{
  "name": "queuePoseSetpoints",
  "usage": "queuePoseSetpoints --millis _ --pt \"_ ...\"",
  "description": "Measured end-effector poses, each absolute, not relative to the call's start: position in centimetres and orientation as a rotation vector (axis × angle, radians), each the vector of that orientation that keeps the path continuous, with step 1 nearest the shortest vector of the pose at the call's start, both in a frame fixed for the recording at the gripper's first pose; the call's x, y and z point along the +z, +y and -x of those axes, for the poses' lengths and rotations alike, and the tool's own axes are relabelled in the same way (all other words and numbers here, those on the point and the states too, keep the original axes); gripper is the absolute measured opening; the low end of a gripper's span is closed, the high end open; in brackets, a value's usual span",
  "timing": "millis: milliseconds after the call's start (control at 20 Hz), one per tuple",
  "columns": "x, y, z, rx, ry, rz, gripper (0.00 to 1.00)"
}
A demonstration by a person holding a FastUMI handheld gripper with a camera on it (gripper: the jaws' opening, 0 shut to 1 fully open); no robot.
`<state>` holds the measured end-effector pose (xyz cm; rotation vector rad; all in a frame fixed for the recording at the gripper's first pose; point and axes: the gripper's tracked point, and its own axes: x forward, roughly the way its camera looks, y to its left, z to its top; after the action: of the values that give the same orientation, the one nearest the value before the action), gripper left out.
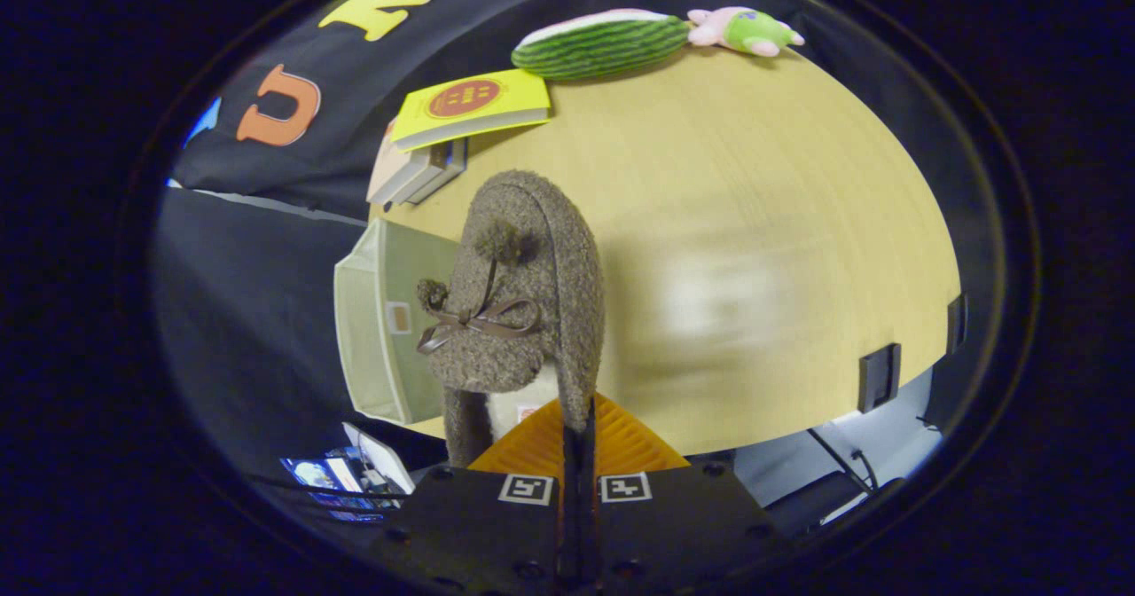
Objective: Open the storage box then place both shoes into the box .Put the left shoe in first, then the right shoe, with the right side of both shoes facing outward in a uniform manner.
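Tool [581, 441] was clenched on the slipper [523, 312]: both fingers met with almost no gap, pinching the rim of the slipper at its heel end, and the slipper hung lifted off the tabletop [763, 188].

Key relation: the slipper's long axis ran straight out from the fingers, heel at the tool, toe pointing away toward the far edge of the tabletop. Its upper, with the bow [479, 321] and pompoms, faced the box side. Sole was turned the other way, toward the open middle of the tabletop.

The storage box [381, 330] sat at the tabletop's near-left corner, directly behind the slipper as seen from the tool and partly hidden by it. Pale fabric walls; the one panel I could see looked like a side or a dropped flap. Could not tell whether the opening was clear.

So my read: the next move was a short sideways carry toward that corner, not a reach forward. Whether this was the left or the right slipper I could not tell. Which side ends up facing outward depends on wrist roll before release, so check it against the box opening first.

The books [461, 117] and plush toys [603, 44] along the far edge were well apart from the path.
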<state>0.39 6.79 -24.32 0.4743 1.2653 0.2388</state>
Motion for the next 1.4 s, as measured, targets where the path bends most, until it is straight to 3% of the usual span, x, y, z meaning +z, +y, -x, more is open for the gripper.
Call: queuePoseSetpoints --millis 300,700,1400 --pt "-18.4 17.9 -1.0 0.259 1.220 -0.490 0.06" --pt "-19.0 29.1 -2.9 0.207 1.289 -0.428 0.06" --pt "-25.7 31.0 -4.6 0.074 1.392 -0.243 0.06"
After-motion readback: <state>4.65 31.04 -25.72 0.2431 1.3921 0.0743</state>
